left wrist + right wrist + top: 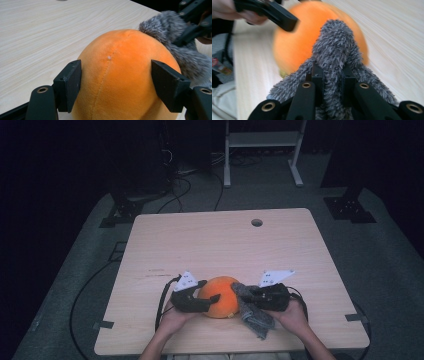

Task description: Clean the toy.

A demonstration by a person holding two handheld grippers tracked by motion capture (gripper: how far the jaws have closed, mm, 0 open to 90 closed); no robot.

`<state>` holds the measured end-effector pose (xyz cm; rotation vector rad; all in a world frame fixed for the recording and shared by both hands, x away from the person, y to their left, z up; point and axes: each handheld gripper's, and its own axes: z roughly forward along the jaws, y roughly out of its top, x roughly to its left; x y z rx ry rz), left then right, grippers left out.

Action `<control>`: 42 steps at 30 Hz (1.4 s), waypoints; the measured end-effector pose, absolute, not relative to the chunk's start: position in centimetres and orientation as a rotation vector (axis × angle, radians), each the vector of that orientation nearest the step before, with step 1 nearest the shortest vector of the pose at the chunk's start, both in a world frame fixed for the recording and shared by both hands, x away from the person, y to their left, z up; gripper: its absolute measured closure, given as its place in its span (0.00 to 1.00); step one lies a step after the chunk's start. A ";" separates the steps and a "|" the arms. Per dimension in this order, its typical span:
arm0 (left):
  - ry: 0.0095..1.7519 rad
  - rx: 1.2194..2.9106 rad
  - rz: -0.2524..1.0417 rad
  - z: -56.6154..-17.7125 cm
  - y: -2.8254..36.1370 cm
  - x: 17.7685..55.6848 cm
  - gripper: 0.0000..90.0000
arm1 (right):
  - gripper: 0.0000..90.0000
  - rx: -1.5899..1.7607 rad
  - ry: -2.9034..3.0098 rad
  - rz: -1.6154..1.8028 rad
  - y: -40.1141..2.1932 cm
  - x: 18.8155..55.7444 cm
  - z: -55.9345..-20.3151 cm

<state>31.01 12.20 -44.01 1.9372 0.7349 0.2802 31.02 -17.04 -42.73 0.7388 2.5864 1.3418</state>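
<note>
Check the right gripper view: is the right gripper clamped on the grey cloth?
Yes. In the right gripper view the right gripper has its jaws pinched tight on a fold of the fuzzy grey cloth, right in front of the orange plush ball.

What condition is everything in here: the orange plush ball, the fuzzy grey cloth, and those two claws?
Round orange plush ball: resting on the table, between the left claw's jaws.
Fuzzy grey cloth: bunched, pinched by the right claw, touching the ball.
Left claw: jaws set around the ball's sides, pads against the plush.
Right claw: shut on the cloth.
Light wooden table: flat, bearing both items.
</note>
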 end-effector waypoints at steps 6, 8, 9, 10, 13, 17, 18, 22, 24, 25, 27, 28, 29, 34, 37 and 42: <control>0.654 1.978 0.305 -43.8 11.4 30.2 0.32 | 0.86 0.770 2.507 1.431 -17.2 31.1 -41.5; 0.622 1.984 0.291 -43.6 11.3 30.0 0.30 | 0.86 0.744 2.511 1.435 -16.6 31.2 -41.2; 0.607 1.983 0.271 -43.4 11.3 30.0 0.27 | 0.86 0.735 2.524 1.411 -16.5 31.1 -41.4; 0.595 1.980 0.258 -43.2 11.3 30.1 0.22 | 0.86 0.720 2.541 1.397 -16.4 31.1 -41.7; 0.629 1.994 0.216 -43.2 10.7 31.1 0.08 | 0.86 0.658 2.560 1.423 -16.3 30.6 -41.7; 0.645 2.011 0.245 -43.9 10.9 31.1 0.19 | 0.86 0.648 2.551 1.396 -15.9 30.5 -41.8; 0.647 2.008 0.245 -43.9 11.0 31.0 0.23 | 0.86 0.686 2.559 1.416 -16.3 30.9 -42.1; 0.650 2.000 0.233 -44.0 11.5 30.9 0.25 | 0.86 0.809 2.583 1.350 -17.6 31.6 -43.1; 0.644 2.000 0.238 -44.0 11.4 30.8 0.26 | 0.86 0.805 2.571 1.372 -17.7 31.4 -42.9; 0.634 2.003 0.242 -44.0 11.4 30.7 0.26 | 0.86 0.793 2.557 1.378 -17.6 31.2 -42.6; 0.633 1.998 0.250 -44.1 11.3 30.6 0.27 | 0.86 0.764 2.529 1.452 -17.3 31.1 -42.0; 0.637 1.997 0.253 -44.1 11.3 30.6 0.27 | 0.86 0.749 2.521 1.463 -17.0 31.0 -41.7; 0.640 1.996 0.254 -44.1 11.4 30.6 0.27 | 0.86 0.741 2.525 1.443 -16.7 31.1 -41.7; 0.638 1.992 0.254 -44.1 11.4 30.5 0.27 | 0.86 0.833 2.576 1.362 -17.5 31.6 -43.1; 0.604 2.009 0.275 -44.0 11.0 30.1 0.27 | 0.86 0.820 2.545 1.407 -17.8 31.3 -42.5; 0.507 2.034 0.286 -43.8 10.4 29.1 0.22 | 0.85 0.744 2.549 1.429 -16.6 31.1 -41.9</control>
